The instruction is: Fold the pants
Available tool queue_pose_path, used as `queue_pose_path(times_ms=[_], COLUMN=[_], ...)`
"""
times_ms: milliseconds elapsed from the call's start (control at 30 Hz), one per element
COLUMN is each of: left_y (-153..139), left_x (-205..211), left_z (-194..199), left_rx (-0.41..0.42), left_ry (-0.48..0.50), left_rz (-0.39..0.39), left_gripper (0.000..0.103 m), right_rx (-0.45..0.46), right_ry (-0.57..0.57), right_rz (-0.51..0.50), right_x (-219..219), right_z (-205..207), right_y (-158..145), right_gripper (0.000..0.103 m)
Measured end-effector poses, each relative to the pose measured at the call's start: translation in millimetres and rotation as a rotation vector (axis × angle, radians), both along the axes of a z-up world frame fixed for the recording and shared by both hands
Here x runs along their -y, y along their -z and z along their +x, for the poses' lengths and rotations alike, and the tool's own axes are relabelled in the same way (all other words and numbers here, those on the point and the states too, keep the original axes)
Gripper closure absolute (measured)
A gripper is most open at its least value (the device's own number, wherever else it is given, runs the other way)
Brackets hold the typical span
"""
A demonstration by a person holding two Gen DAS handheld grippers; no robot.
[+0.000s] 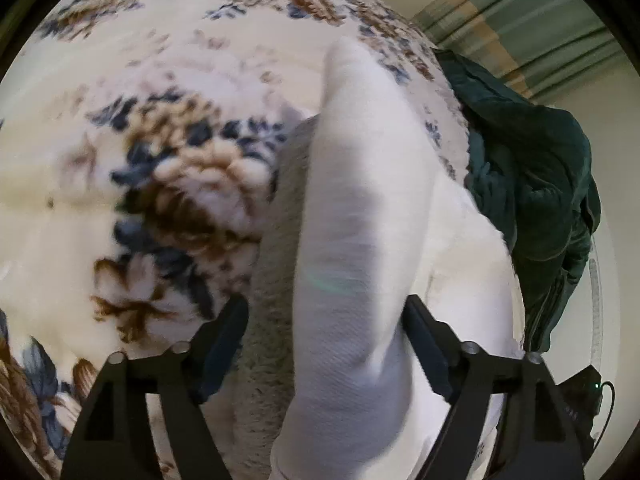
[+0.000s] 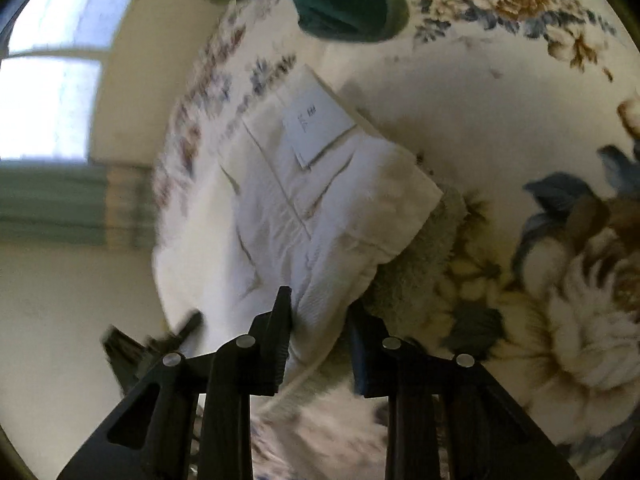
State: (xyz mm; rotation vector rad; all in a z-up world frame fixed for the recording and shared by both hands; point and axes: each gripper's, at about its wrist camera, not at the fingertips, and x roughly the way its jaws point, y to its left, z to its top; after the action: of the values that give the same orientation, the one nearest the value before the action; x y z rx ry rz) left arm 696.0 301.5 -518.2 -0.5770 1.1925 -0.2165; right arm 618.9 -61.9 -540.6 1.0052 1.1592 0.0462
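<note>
White pants [image 2: 304, 200] lying on a floral blanket [image 1: 120, 168], near its edge.

Left gripper [image 1: 326, 344] spread wide around a raised fold of the white cloth, pads clear of it on both sides. Right gripper [image 2: 320, 332] narrowed on a pinched fold at the near end of the pants, the left pad against the cloth, contact on the other side hard to tell. One paper tag [image 2: 318, 126] on the pants. One dark green garment [image 1: 532, 184] bunched at the blanket's edge beyond. Bare blanket open on the side away from that edge.
</note>
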Motion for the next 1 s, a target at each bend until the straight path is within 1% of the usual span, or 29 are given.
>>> queue_pose_path(times_ms=[33, 100, 167, 200, 300, 367, 400, 433, 467, 500, 600, 667, 700, 733, 800, 867, 900, 1000], left_y=[1, 0, -9, -15, -42, -58, -62, -69, -74, -78, -91, -101, -107, -113, -124, -138, -144, -173], left_x=[0, -1, 3, 5, 22, 36, 40, 45, 49, 52, 65, 75, 80, 84, 92, 98, 101, 114], left_z=[1, 0, -3, -5, -18, -32, -40, -49, -55, -62, -80, -90, -95, -102, -110, -123, -128, -150], left_rx=[-0.005, -0.010, -0.023, -0.028, -0.002, 0.010, 0.013, 0.019, 0.023, 0.026, 0.042, 0.050, 0.054, 0.058, 0.067, 0.076, 0.083, 0.108], left_ry=[-0.001, -0.002, -0.001, -0.004, 0.001, 0.004, 0.001, -0.005, -0.006, -0.008, -0.019, -0.030, -0.037, -0.042, -0.048, -0.054, -0.052, -0.048], left_rz=[-0.002, 0.004, 0.042, 0.074, 0.246, 0.355, 0.389, 0.414, 0.424, 0.437, 0.473, 0.490, 0.505, 0.521, 0.545, 0.549, 0.549, 0.565], left_gripper=[0.018, 0.017, 0.017, 0.017, 0.017, 0.012, 0.011, 0.011, 0.010, 0.010, 0.010, 0.010, 0.008, 0.003, 0.002, 0.002, 0.001, 0.002], right_rx=[-0.021, -0.038, -0.033, -0.029, -0.025, -0.018, -0.021, -0.024, -0.003, 0.022, 0.069, 0.094, 0.108, 0.116, 0.125, 0.128, 0.132, 0.155], right_ry=[-0.013, -0.044, -0.071, -0.088, -0.146, -0.188, -0.203, -0.216, -0.241, -0.260, -0.310, -0.331, -0.341, -0.348, -0.354, -0.353, -0.350, -0.353], right_rz=[-0.009, -0.031, -0.071, -0.091, -0.194, -0.289, -0.333, -0.392, -0.466, -0.503, -0.646, -0.716, -0.761, -0.789, -0.813, -0.819, -0.820, -0.832], right_x=[-3, -8, -8, -10, -14, -20, -22, -25, -29, -33, -42, -43, -44, -44, -40, -33, -30, -22], right_z=[-1, 4, 8, 11, 18, 22, 23, 24, 23, 21, 12, 2, -5, -8, -17, -27, -35, -59], right_y=[4, 5, -2, -5, -22, -37, -44, -53, -66, -76, -103, -119, -128, -134, -146, -157, -168, -196], right_gripper=[0.076, 0.076, 0.076, 0.074, 0.072, 0.071, 0.065, 0.038, 0.024, 0.009, 0.007, 0.000, 0.000, 0.000, 0.000, 0.000, 0.000, 0.000])
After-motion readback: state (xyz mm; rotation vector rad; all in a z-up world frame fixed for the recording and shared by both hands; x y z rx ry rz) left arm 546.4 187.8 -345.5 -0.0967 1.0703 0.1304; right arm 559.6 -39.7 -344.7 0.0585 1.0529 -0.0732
